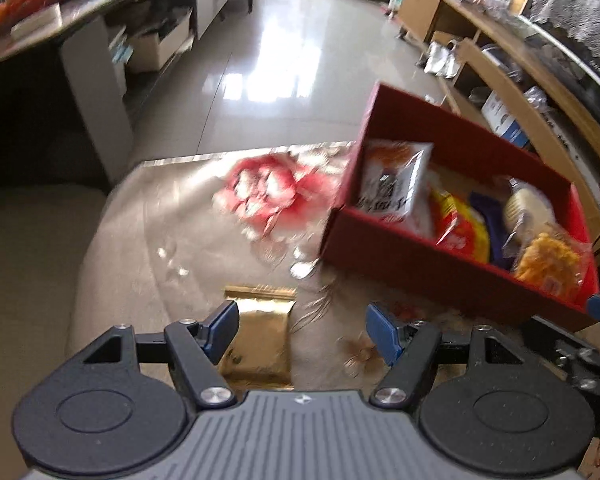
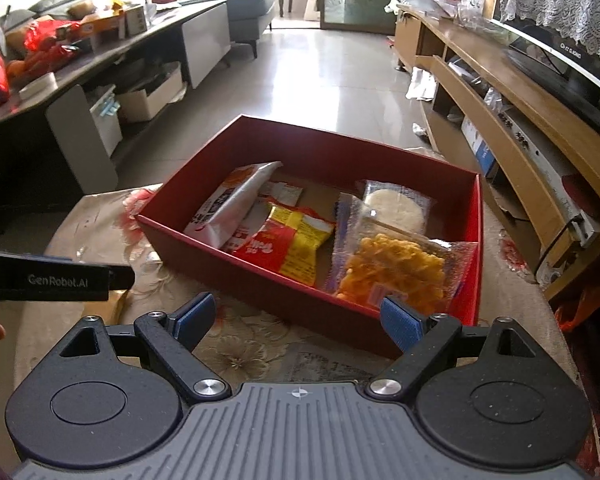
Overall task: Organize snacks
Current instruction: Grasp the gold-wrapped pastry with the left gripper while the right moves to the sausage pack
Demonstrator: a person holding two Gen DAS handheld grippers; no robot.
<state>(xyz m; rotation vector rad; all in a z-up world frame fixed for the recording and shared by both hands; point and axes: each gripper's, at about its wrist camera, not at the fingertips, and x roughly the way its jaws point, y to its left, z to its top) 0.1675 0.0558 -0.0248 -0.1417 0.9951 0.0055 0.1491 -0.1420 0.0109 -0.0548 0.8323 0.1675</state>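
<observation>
Gold packet (image 1: 260, 344), left view only

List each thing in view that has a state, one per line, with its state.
left gripper: open, empty, above the gold packet.
right gripper: open, empty, in front of the box.
gold packet: flat on the table, outside the box.
red box: lidless, partly filled.
white packet: in the box, leaning.
red and yellow packet: lying in the box.
round cracker pack: in the box.
orange snack bag: in the box.
</observation>
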